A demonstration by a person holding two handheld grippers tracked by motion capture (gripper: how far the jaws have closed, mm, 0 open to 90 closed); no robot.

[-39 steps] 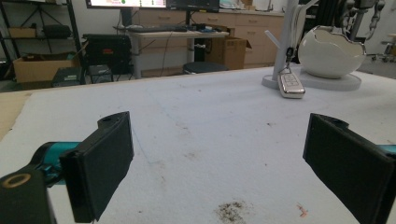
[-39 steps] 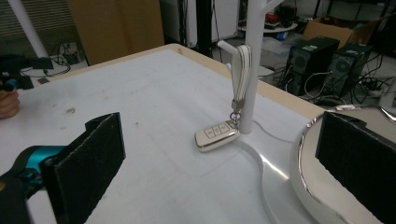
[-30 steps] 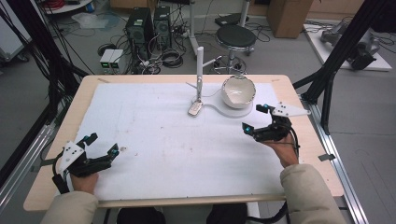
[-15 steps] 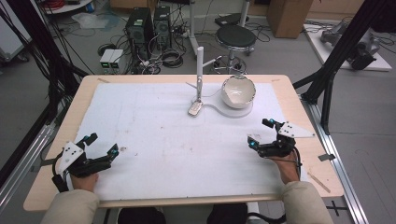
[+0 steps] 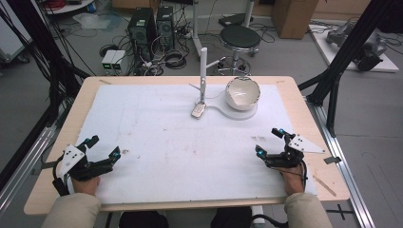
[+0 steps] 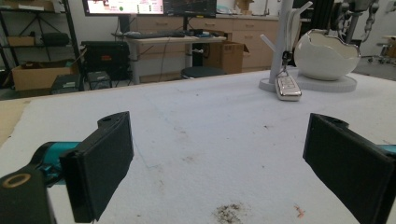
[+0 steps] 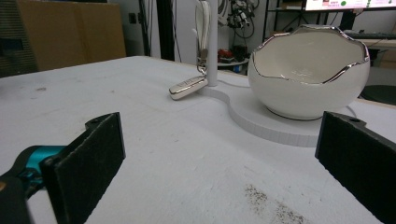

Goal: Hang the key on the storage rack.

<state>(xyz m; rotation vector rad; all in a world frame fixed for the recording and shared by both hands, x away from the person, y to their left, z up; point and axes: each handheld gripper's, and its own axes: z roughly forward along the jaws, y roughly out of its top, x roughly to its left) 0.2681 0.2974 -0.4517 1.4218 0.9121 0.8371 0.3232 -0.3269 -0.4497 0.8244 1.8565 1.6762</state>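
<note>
High view: key fob (image 5: 198,110) hangs from the white post (image 5: 203,71), tip resting on the mat (image 5: 157,137) just left of the bowl (image 5: 243,92); its ring is too small to resolve. Long axis runs near-to-far. Left gripper (image 5: 101,150) and right gripper (image 5: 269,141) spread wide, empty, at the near edge.

From my screen I see a white mat (image 5: 166,123) covering most of the wooden table (image 5: 62,118), with a dark smudge (image 6: 229,212) on it near the front edge. Past the table's far side stand a black stool (image 5: 240,36), two computer towers (image 5: 151,23) among tangled cables (image 5: 171,59), and a cardboard box (image 5: 290,16).
</note>
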